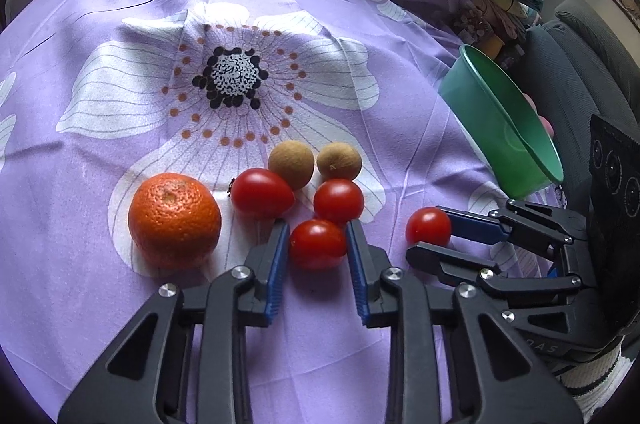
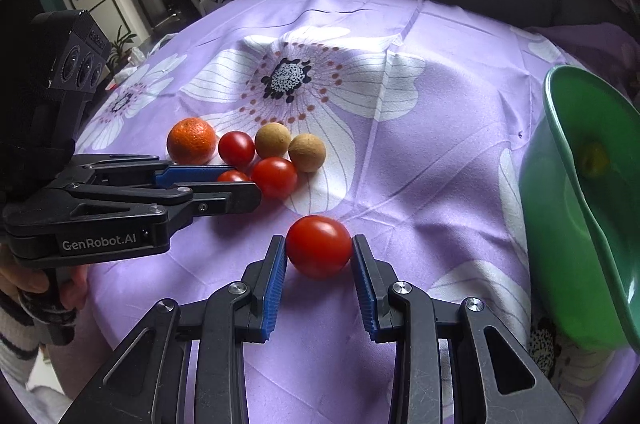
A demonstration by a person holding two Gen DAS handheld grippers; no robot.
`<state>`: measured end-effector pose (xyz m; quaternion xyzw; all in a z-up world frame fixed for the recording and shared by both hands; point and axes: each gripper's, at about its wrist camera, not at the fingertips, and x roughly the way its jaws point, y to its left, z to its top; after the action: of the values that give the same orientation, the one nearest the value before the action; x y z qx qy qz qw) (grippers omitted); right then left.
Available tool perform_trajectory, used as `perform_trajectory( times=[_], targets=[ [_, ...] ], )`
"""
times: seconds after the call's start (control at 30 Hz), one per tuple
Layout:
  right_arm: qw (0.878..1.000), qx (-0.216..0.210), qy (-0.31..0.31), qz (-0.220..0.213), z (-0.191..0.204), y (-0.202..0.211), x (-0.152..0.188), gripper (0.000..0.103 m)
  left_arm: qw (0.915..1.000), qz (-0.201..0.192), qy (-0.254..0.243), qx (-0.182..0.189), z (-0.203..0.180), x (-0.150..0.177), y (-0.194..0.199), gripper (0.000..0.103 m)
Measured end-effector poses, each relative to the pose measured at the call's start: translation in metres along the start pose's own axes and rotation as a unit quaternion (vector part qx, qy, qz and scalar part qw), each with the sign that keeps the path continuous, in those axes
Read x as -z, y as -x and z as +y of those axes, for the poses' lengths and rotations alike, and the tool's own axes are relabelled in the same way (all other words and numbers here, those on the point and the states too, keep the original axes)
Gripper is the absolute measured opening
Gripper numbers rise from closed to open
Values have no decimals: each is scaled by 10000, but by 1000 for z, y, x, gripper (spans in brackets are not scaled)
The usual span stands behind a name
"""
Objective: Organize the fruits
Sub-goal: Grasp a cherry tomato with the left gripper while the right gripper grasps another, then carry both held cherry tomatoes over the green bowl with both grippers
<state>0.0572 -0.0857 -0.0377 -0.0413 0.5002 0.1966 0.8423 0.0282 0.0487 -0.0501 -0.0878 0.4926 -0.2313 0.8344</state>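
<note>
Tomatoes bracketed by both tools
Left hand-held gripper (image 1: 318, 236) straddles one tomato (image 1: 318, 244); right hand-held gripper (image 2: 319, 250) straddles another tomato (image 2: 319, 246), contact unclear; bowl (image 2: 560, 224) at 3 o'clock

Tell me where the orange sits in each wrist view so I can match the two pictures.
Left wrist view: the orange sits lower left, leftmost of the fruit cluster, left of the left gripper.
Right wrist view: the orange sits left of centre, at the far-left end of the cluster, beyond the left gripper.
Shared landmark: the green bowl, at the right edge in both.
</note>
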Motion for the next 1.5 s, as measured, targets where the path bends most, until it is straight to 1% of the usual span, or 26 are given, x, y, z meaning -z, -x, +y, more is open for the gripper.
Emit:
perform_trajectory(
  times=[0.13, 0.27, 0.5, 0.8, 1.2, 1.5],
  targets=[
    [9999, -49, -81, -38, -1, 3, 3, 35, 10000, 6, -27, -52, -3, 2, 4, 28],
    [9999, -89, -91, -93, 1, 9, 5, 35, 9999, -97, -84, -85, -10, 4, 14, 28],
    [9996, -133, -112, -208, 5, 19, 10, 35, 9996, -178, -158, -160, -21, 15, 30, 28],
    [9991, -134, -108, -381, 10, 39, 19, 35, 9993, -263, -227, -144, -38, 27, 45, 28],
    [9977, -82, -166, -652, 10, 65, 28, 35, 9979, -349, -526, -117, -63, 28, 55, 28],
    [9951, -22, -327, -931, 0, 85, 31, 35, 9955, -431, -839, -87, -87, 16, 50, 28]
  ],
)
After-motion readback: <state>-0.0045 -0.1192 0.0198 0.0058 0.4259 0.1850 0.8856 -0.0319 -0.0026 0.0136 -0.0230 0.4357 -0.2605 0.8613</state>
